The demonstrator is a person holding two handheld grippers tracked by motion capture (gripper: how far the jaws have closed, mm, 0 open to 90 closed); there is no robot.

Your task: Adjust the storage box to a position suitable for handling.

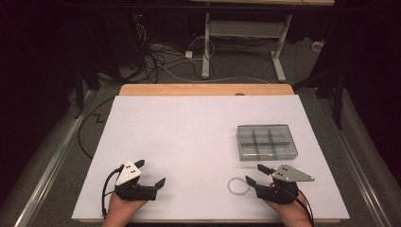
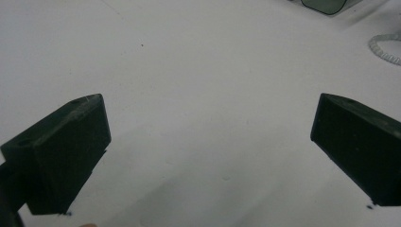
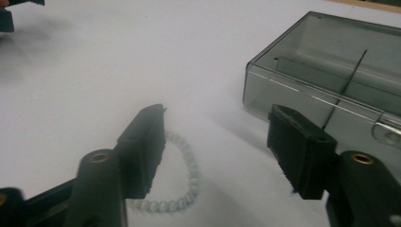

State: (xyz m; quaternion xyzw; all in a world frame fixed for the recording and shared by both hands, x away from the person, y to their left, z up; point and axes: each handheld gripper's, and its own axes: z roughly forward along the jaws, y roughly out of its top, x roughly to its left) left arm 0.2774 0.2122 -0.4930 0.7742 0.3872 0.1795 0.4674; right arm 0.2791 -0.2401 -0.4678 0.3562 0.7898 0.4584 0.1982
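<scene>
The white tabletop (image 1: pixel 189 142) carries two items on its right half: a smoke-grey transparent compartment box (image 1: pixel 266 141) and a white bead bracelet (image 1: pixel 238 186). The box lies flat with its lid closed; internal dividers are visible through the lid. The bracelet lies flat as a closed loop near the front edge, in front of the box and apart from it. The left gripper (image 1: pixel 152 173) rests at the front left of the tabletop, held by the person's left hand (image 1: pixel 124 204); its fingers are spread wide with nothing between them. In the left gripper view the fingers (image 2: pixel 61 151) frame bare white surface, with an arc of the bracelet (image 2: pixel 385 47) at the right edge and a corner of the box (image 2: pixel 326 4) at the top. The right gripper (image 1: pixel 258 174) sits at the front right, held by the right hand (image 1: pixel 293 213), just beside the bracelet on its right. Its fingers are also apart and grip nothing. In the right gripper view the bracelet (image 3: pixel 187 161) lies on the surface partly behind one finger (image 3: pixel 142 151), and the box (image 3: pixel 331 71) stands beyond the other finger.
</scene>
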